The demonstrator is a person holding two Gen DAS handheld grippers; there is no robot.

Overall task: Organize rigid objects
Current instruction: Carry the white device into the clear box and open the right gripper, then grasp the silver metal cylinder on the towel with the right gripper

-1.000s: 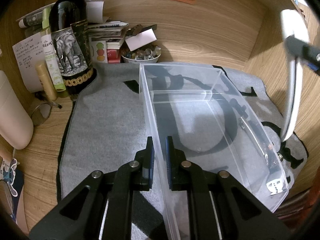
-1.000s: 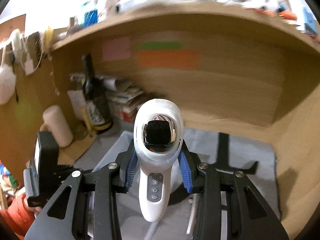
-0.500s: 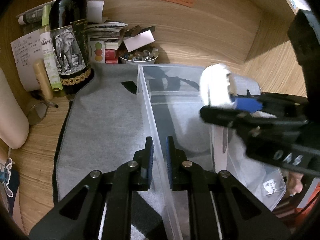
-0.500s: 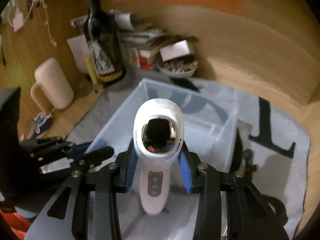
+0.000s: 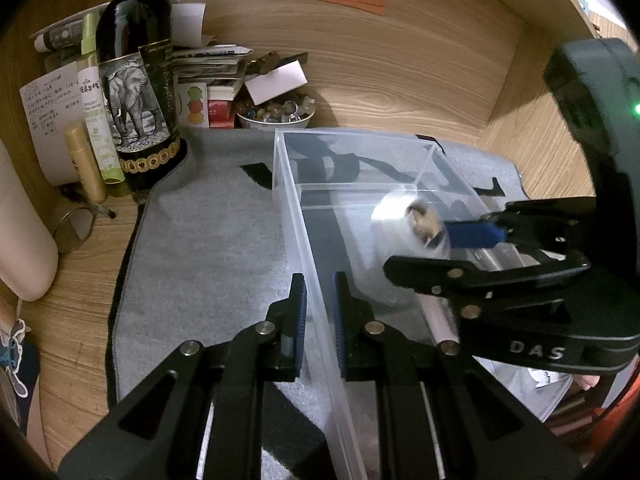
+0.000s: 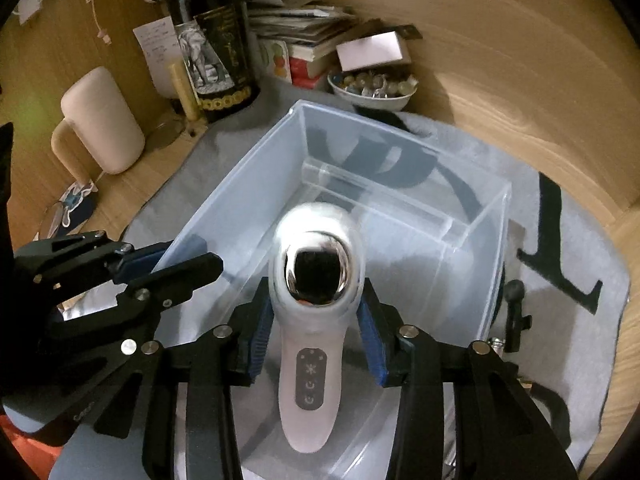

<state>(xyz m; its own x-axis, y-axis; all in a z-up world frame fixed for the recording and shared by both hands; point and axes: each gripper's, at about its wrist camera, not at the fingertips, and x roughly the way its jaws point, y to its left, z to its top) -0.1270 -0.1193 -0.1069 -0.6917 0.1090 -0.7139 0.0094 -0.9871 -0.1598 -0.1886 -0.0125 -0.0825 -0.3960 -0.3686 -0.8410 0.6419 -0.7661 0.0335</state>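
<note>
A clear plastic bin [image 5: 360, 168] stands on a grey mat [image 5: 208, 248]. My left gripper [image 5: 318, 300] is shut on the bin's left wall, one finger on each side. My right gripper [image 6: 316, 340] has opened a little around a white handheld device [image 6: 312, 320] with a chrome head, which is blurred and sits low inside the bin [image 6: 400, 208]. The device's sides look just apart from the blue pads [image 6: 256, 344]. In the left wrist view the device [image 5: 396, 220] shows blurred through the bin wall, with the right gripper [image 5: 460, 248] beside it.
A dark wine bottle [image 5: 136, 80] with an elephant label, a cream mug [image 6: 104, 120], a bowl of beads [image 5: 276, 116], stacked books and papers stand at the back left. Wooden walls close the back and right. A small dark tool [image 6: 514, 312] lies right of the bin.
My right gripper has come down from high above into the bin with the white device, and its jaws have spread slightly now. My left gripper has stayed clamped on the bin wall.
</note>
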